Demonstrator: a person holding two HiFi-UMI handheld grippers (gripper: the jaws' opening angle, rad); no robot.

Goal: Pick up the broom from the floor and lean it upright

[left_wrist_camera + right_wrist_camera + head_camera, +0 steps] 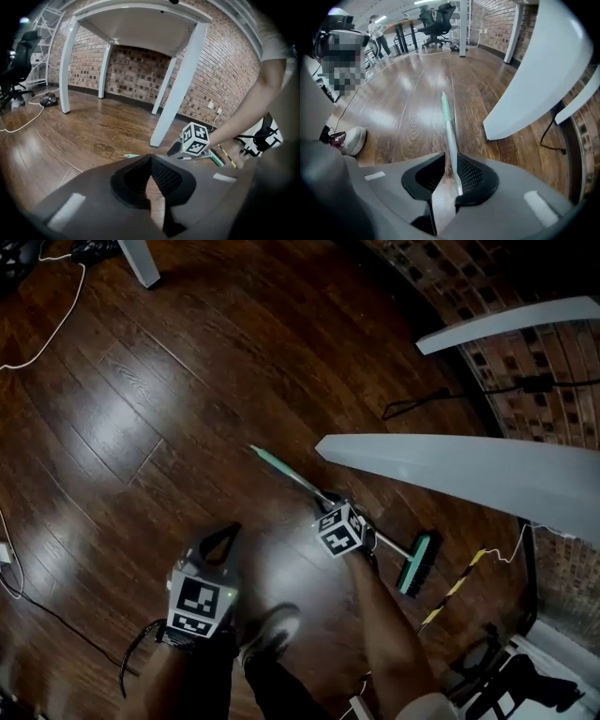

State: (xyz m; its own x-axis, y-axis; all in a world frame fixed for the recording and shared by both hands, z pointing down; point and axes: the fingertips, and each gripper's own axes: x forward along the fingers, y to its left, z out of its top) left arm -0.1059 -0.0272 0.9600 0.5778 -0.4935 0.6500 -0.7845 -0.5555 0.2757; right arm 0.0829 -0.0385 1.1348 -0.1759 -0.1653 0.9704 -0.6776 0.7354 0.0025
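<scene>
One broom [286,472] lies flat on the floor [169,409], its handle between the parted, unclamped jaws of the right gripper [449,174]. The left gripper [149,178] is closed and empty. Judged step: grasping; next, clamp squarely on the handle before lifting.

One broom [281,470] (teal-tipped handle), two grippers [225,535] [329,500], two white tabletops [469,470] [511,324]

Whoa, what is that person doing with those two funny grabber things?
A person holds a gripper in each hand and is going after a broom that lies flat on the wooden floor. The right gripper is down over its handle. Its jaws are apart with the handle between them, so they have not clamped it yet. The left gripper hangs nearby with nothing in it. The broom has not been lifted yet.
</scene>
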